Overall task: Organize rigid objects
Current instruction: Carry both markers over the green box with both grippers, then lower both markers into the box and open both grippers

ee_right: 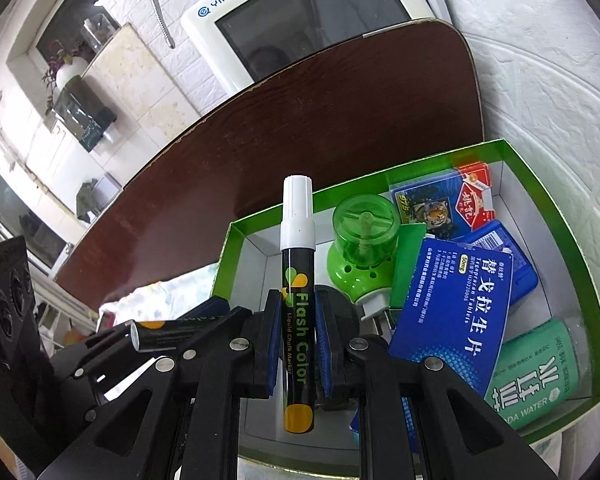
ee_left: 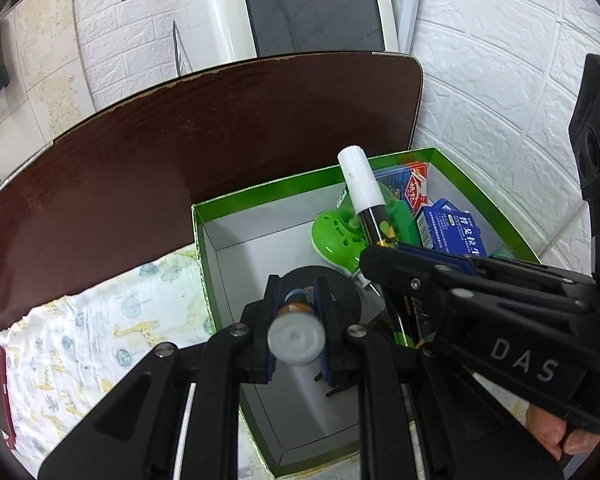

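Grippers of black plastic with blue pads work over a shallow green cardboard box [ee_right: 512,160] with a white inside, which sits on a pale cloth printed with yellow giraffes [ee_left: 80,340] at the edge of a dark brown wooden table [ee_left: 220,128]. The left gripper [ee_left: 298,300] has its jaws clamped tight on a second marker with a black barrel [ee_left: 296,336], seen end-on in the left wrist view, so that its round white end faces the camera and the orange band behind it shows only in blur. It hangs over the bare white left part of the box floor.

The right gripper [ee_right: 298,312] is closed on a black liquid chalk marker with a white cap [ee_right: 298,280], labelled "Flash Color", gripped around the middle of its barrel. The cap points up and away from the camera; the orange end points back toward the hand [ee_left: 556,436].

Inside the box, on its right side, lie a translucent green plug-in device with a round dome [ee_right: 360,248], a blue medicine carton with white Chinese lettering [ee_right: 456,312], a second blue carton [ee_right: 512,260] partly under it, a pack of playing cards showing a tiger [ee_right: 432,204], a red and white pack [ee_right: 476,192] and a green soda water can on its side [ee_right: 536,376]. A flat black disc [ee_left: 344,292] lies on the box floor under the left gripper.

Beyond the table stands a white appliance with a dark screen [ee_left: 312,12] against a white brick-pattern wall [ee_left: 500,80].
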Available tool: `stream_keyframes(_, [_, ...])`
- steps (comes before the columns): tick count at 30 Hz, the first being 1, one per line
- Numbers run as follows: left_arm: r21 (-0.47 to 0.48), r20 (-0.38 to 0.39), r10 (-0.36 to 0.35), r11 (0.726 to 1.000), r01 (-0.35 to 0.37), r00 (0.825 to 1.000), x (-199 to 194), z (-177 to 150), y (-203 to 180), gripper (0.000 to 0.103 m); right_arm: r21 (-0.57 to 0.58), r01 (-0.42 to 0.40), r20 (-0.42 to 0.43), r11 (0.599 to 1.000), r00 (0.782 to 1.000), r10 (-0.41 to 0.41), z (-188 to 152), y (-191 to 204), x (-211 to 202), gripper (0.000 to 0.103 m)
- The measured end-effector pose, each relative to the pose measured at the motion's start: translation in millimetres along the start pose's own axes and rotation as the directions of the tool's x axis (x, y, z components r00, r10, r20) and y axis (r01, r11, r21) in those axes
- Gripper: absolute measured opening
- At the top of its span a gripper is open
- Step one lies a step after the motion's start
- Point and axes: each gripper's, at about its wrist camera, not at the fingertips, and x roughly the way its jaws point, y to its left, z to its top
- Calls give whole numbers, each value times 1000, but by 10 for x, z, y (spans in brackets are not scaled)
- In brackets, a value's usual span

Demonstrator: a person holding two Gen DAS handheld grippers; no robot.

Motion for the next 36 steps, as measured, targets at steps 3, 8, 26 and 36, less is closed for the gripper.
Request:
stream_keyframes(3, [29, 7, 18, 999, -18, 1000, 3, 66, -24, 14, 6, -6, 4, 1000, 1000, 6, 18, 2, 20, 17])
stream_keyframes(8, [63, 19, 29, 998, -30, 999, 18, 142, -51, 16, 22, -2, 13, 1000, 1000, 1, 86, -13, 34, 17])
stream_keyframes(26, [55, 2, 45, 997, -45, 999, 66, 81, 39, 27, 45, -21, -25, 999, 999, 22, 103, 28, 156, 17])
stream_keyframes(36, [37, 68, 48, 998, -51, 997, -236, -6, 95, 47, 11, 59, 34, 998, 998, -60, -36, 102, -163, 17])
